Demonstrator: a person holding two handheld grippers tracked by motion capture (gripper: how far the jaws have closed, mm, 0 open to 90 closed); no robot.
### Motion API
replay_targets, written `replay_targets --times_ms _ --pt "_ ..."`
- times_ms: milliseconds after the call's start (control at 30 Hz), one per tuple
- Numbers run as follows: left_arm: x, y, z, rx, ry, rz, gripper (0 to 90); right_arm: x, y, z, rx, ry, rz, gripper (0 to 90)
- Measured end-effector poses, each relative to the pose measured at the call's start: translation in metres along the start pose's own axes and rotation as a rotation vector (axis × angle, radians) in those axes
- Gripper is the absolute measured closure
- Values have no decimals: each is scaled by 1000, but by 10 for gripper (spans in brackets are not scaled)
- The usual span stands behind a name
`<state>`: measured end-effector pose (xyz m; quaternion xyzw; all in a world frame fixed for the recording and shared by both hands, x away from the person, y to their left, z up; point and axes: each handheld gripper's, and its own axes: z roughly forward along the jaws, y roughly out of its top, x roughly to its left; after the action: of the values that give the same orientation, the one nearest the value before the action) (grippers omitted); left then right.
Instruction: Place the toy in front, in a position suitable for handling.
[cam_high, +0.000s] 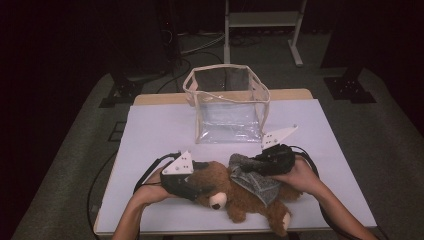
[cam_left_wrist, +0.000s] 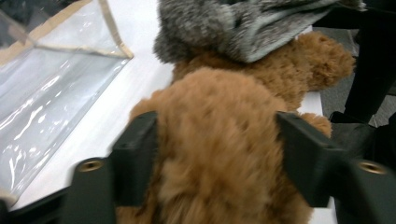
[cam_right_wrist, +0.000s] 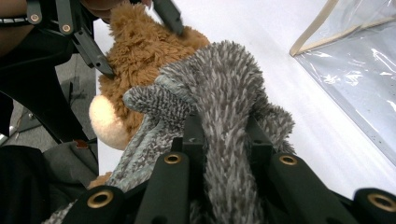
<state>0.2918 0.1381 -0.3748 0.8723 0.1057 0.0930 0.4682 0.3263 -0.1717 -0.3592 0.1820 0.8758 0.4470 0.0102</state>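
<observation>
Teddy bear (cam_high: 235, 192) lies at the table's six o'clock edge, its head between the left gripper's (cam_left_wrist: 217, 158) spread jaws; right gripper (cam_right_wrist: 224, 140) is clamped on grey furry cloth (cam_high: 252, 180) draped over it, clear bag (cam_high: 227, 102) at twelve o'clock

Brown teddy bear (cam_high: 225, 190) – shaggy plush; grey cloth (cam_high: 252, 179) – fuzzy; bag (cam_high: 227, 105) – glossy clear plastic.

Bare white table (cam_high: 155, 130) lies open left; the clear bag (cam_high: 227, 102) blocks beyond the bear (cam_high: 235, 192).
</observation>
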Motion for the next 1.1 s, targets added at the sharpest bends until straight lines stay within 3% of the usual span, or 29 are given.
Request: replay_targets --times_ms 133,233,333,400,533,733,833,933,1033,1100 --pt "2 -4 -2 -17 -14 -19 311 1 -6 -4 -23 3 14 753" --pt "1 -7 0 -30 -19 -18 434 2 -7 -6 -26 -3 17 753" --pt "0 -8 5 -34 -22 -22 488 4 -2 -8 -23 -9 6 752" --pt "0 -7 8 -48 -26 -22 501 12 14 -10 -21 -15 -36 752" --pt "-2 -5 12 -57 -31 -14 520 23 34 2 15 5 -102 752" --pt "-3 -6 12 -56 -25 -14 509 33 53 28 55 45 -148 752" --pt "-4 -6 12 -42 -17 -7 496 35 52 39 94 32 -165 752" --pt "-4 -6 12 -34 -13 1 483 34 49 38 102 20 -166 752" --pt "-4 -5 12 -25 -9 9 472 27 40 28 104 -10 -143 751" --pt "-5 -5 11 -28 -11 7 467 19 28 14 76 -28 -104 751"
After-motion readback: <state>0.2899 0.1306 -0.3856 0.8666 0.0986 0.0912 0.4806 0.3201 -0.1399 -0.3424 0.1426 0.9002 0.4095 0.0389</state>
